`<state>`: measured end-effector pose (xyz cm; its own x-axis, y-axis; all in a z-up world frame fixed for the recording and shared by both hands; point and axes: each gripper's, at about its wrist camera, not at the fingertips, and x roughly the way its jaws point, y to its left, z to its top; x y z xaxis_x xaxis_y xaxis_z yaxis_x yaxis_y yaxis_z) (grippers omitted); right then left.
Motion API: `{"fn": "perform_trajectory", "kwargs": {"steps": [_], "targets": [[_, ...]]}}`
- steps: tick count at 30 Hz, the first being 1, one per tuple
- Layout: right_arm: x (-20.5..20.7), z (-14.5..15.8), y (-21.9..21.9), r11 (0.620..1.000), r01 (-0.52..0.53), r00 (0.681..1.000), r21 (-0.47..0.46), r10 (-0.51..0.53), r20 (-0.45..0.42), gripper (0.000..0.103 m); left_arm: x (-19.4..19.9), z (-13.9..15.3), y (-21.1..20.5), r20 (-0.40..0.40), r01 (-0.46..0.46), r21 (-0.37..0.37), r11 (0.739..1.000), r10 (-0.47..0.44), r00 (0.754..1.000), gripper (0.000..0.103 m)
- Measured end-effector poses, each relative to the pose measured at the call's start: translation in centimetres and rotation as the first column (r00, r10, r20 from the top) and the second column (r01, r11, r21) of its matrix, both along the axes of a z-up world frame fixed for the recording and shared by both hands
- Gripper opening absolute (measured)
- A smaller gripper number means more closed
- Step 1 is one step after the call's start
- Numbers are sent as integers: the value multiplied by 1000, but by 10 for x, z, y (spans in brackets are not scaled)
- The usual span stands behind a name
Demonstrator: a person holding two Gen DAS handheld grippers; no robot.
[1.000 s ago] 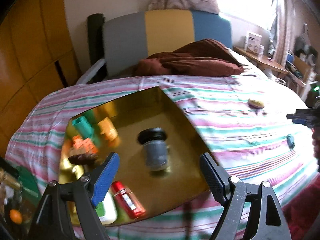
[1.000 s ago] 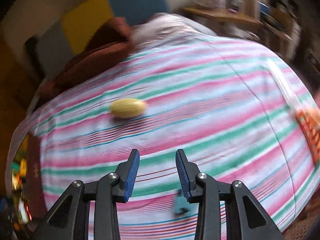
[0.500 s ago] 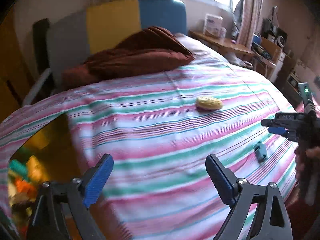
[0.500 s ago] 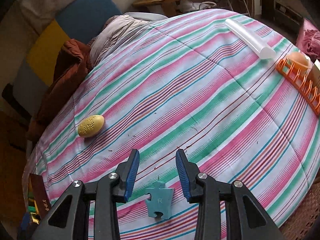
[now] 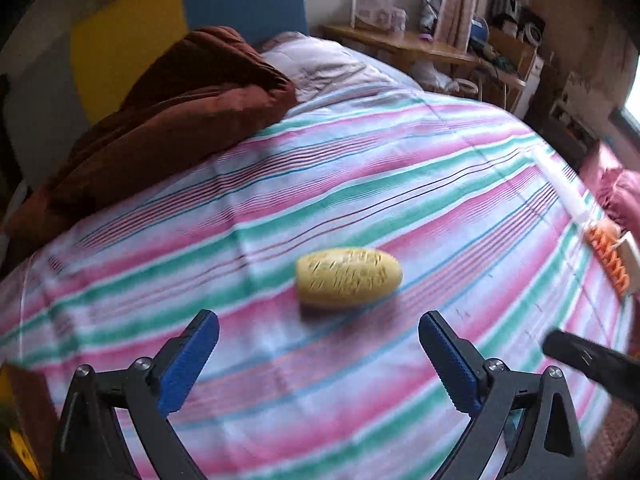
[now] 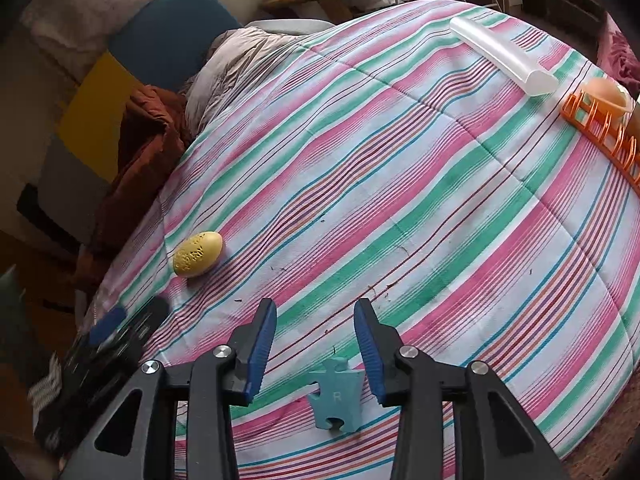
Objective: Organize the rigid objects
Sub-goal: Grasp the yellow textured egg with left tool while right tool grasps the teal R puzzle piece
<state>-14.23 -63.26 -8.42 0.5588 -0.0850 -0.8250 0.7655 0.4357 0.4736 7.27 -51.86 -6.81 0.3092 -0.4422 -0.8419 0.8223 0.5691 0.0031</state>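
A yellow egg-shaped object (image 5: 349, 277) with a scored top lies on the striped bedspread (image 5: 280, 184), just ahead of my left gripper (image 5: 319, 330). That gripper's jaws are opening wide and nothing is between them. In the right wrist view the same yellow object (image 6: 197, 254) sits at the left, with the left gripper's blurred tip (image 6: 132, 322) below it. My right gripper (image 6: 315, 318) hovers over a teal puzzle piece (image 6: 337, 398) marked R. Its jaws are opening slightly, and the piece lies between the fingers nearer their base, untouched.
A translucent white tube (image 6: 502, 56) lies at the bed's far right edge, beside an orange basket (image 6: 600, 128) holding an orange ball. A brown blanket (image 5: 172, 120) is heaped by the headboard. A wooden side table (image 5: 400, 46) stands beyond the bed.
My left gripper swung away from the gold tray of objects, rightwards across the bed to the yellow object, and spread its jaws wider. The right gripper settled over the teal puzzle piece.
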Motion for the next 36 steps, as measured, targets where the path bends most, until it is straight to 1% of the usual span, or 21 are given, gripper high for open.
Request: {"fn": "perform_trajectory", "kwargs": {"steps": [4,9,10,11,12,13,15,20,23,24,25,26,27,32,36], "targets": [[-2,2,-1,1000,7,1000,-7,-7,10,41,9,-15,-28,-3,9,27,1000,-9,1000,101],[-3,4,-1,1000,12,1000,-20,-12,4,41,27,-34,-45,-78,-25,44,999,28,997,101],[-2,3,-1,1000,10,1000,-22,-10,1,41,30,-38,-44,-104,-26,42,999,30,994,96],[-1,3,0,1000,7,1000,-25,-7,-7,41,30,-38,-42,-101,-28,33,999,31,994,86],[-1,3,0,1000,0,1000,-27,-1,-16,41,27,-37,-39,-69,-23,29,999,25,997,76],[1,2,1,1000,-8,1000,-26,7,-23,41,26,-37,-37,-54,-15,35,999,17,998,77],[2,0,1,1000,-20,999,-23,19,-42,41,25,-36,-23,-79,-16,16,1000,17,997,77],[9,-10,3,997,-74,992,-4,73,-105,41,16,-34,28,-63,-77,17,997,77,995,77],[18,-16,10,991,-133,978,-13,129,-164,41,8,-29,58,-52,-106,7,994,107,993,77],[21,-16,12,989,-149,975,-16,144,-170,42,5,-27,65,-46,-112,4,994,112,993,77],[24,-17,15,985,-172,970,-18,166,-179,44,2,-25,73,-41,-120,0,993,120,992,77],[27,-19,18,982,-187,964,-17,180,-195,48,-2,-20,85,-41,-132,-12,991,131,991,77],[29,-21,20,980,-196,960,-17,189,-206,50,-4,-16,93,-44,-138,-21,990,137,990,77],[39,-28,30,964,-263,931,-33,245,-269,50,-20,11,131,-32,-165,-88,982,163,986,77],[41,-30,35,955,-291,918,-58,261,-299,51,-30,31,158,2,-186,-124,975,187,982,77]]}}
